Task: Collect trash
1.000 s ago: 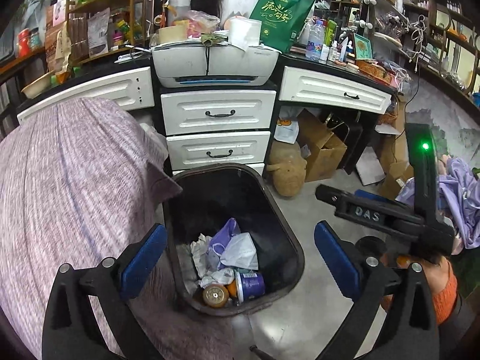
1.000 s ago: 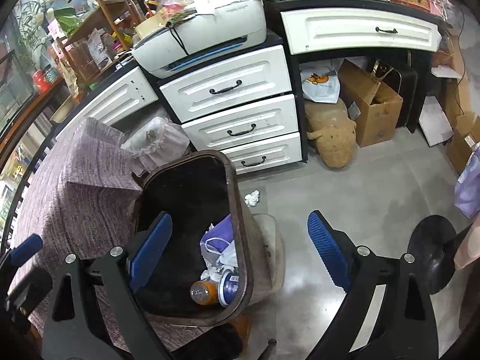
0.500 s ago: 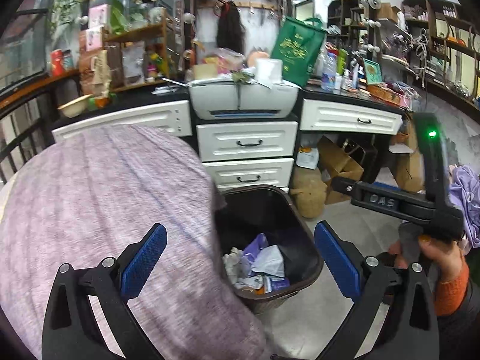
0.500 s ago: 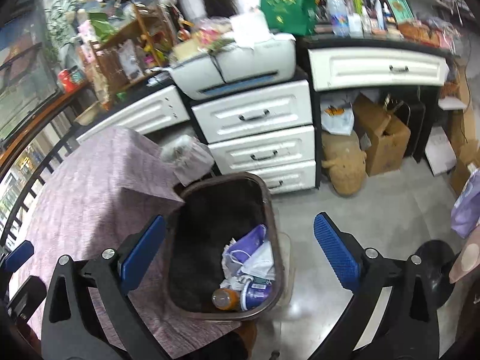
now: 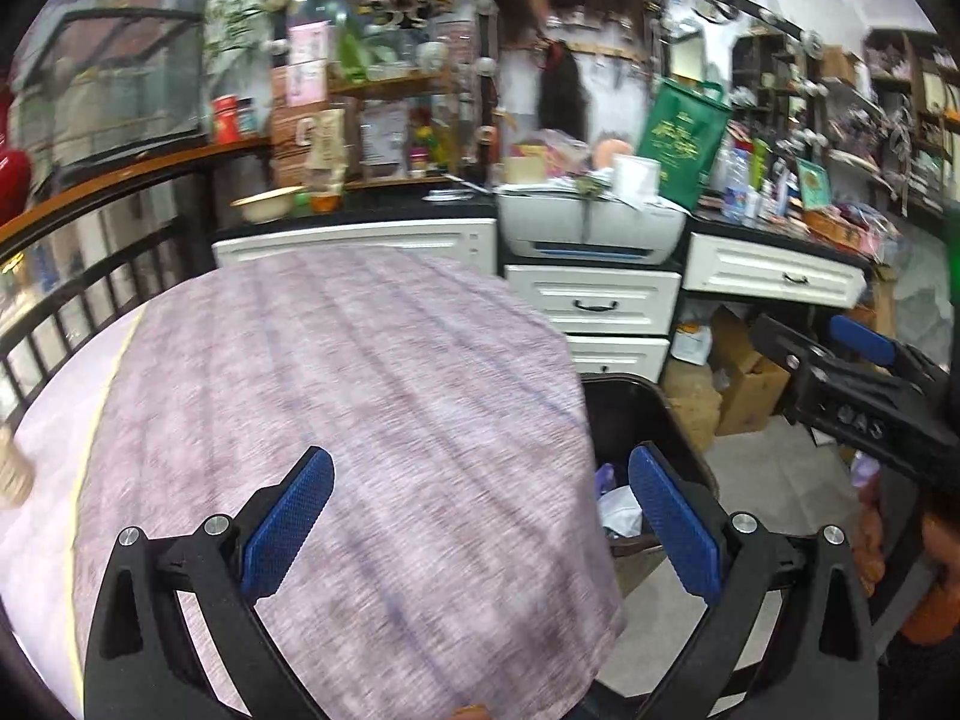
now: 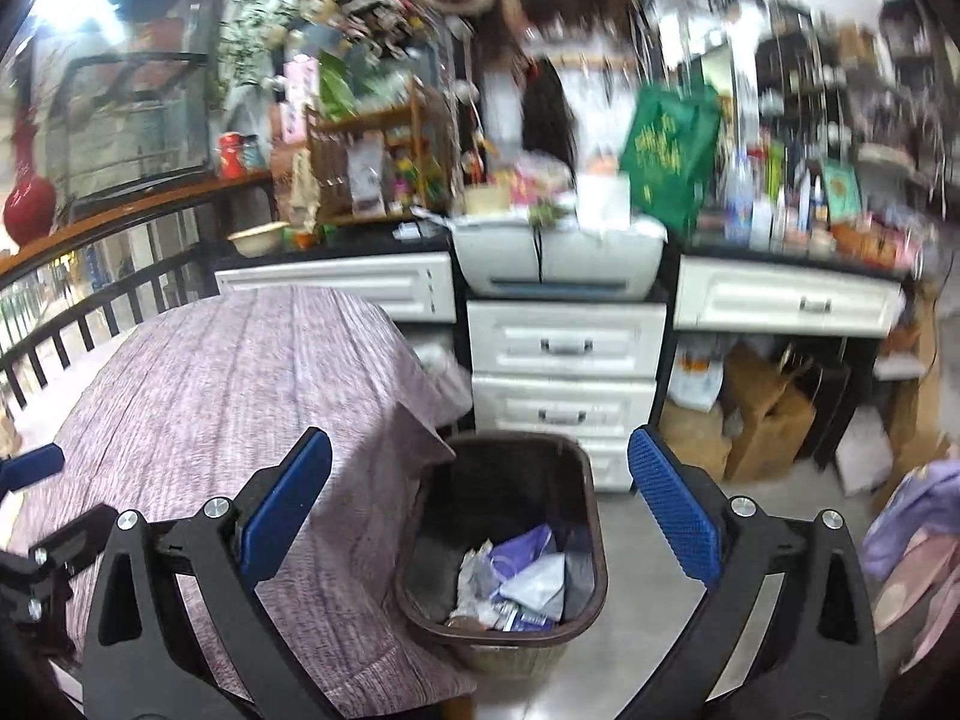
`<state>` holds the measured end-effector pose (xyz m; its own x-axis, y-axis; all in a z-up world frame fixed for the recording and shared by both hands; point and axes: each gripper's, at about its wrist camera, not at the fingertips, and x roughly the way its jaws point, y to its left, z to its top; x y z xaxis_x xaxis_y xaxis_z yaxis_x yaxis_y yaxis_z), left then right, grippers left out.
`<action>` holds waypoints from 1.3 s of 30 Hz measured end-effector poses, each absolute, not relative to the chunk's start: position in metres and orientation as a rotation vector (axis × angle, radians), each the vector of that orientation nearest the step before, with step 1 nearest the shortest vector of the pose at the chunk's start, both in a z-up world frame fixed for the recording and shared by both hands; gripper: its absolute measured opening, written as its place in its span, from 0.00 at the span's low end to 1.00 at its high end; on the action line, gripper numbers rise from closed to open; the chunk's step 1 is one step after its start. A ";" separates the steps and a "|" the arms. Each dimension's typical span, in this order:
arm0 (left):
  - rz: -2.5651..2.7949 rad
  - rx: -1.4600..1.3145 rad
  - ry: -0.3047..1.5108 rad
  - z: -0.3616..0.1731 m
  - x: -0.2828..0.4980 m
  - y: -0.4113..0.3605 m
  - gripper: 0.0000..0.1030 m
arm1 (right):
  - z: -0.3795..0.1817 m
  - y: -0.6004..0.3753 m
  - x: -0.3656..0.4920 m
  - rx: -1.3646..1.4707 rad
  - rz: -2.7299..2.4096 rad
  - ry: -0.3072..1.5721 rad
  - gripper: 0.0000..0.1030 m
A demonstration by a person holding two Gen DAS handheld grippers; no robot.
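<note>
While both views are smeared by motion, the right gripper (image 6: 479, 519) clearly has its two blue-padded jaws spread wide apart with nothing between them. Through the gap, lower down and farther off, sits the dark brown trash bin (image 6: 591, 516) on the grey floor. Inside it lies the collected trash (image 6: 516, 585): crumpled white paper, a pale purple bag and some small containers. A second ago the bin filled the lower left of this view and was seen from almost straight above; now it looks smaller and sits near the centre, seen more from the side.

The left gripper (image 5: 479, 525) also has its jaws wide apart and empty. It hangs over the table covered in a mauve cloth (image 5: 360, 420), which now fills most of its view. A second ago that view looked down into the open bin; now only the bin's far corner (image 5: 654, 408) shows beside the right-hand jaw, with a scrap of white paper inside. The other gripper (image 5: 864, 396) reaches in from the right edge, higher in the picture than before, above an orange sleeve (image 5: 930, 618).

Beyond the bin stands a white chest of drawers (image 6: 567, 360) with a printer (image 6: 558, 258) on top and a green bag (image 6: 672, 144) behind it. Cardboard boxes (image 6: 762, 420) sit under the desk to the right. More of the cluttered shelves and wall above the desk is visible now than a second ago.
</note>
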<state>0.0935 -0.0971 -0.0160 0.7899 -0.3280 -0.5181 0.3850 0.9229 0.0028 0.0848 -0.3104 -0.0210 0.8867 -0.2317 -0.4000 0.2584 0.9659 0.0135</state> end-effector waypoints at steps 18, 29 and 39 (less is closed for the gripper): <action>-0.163 0.022 0.442 -0.008 0.026 -0.023 0.95 | -0.017 -0.216 -0.007 -0.048 -0.117 0.319 0.95; -0.155 0.028 0.404 -0.007 0.014 -0.028 0.95 | -0.017 -0.224 -0.021 -0.006 -0.110 0.292 0.95; -0.152 0.044 0.366 -0.003 0.006 -0.031 0.95 | -0.012 -0.240 -0.023 0.043 -0.128 0.279 0.95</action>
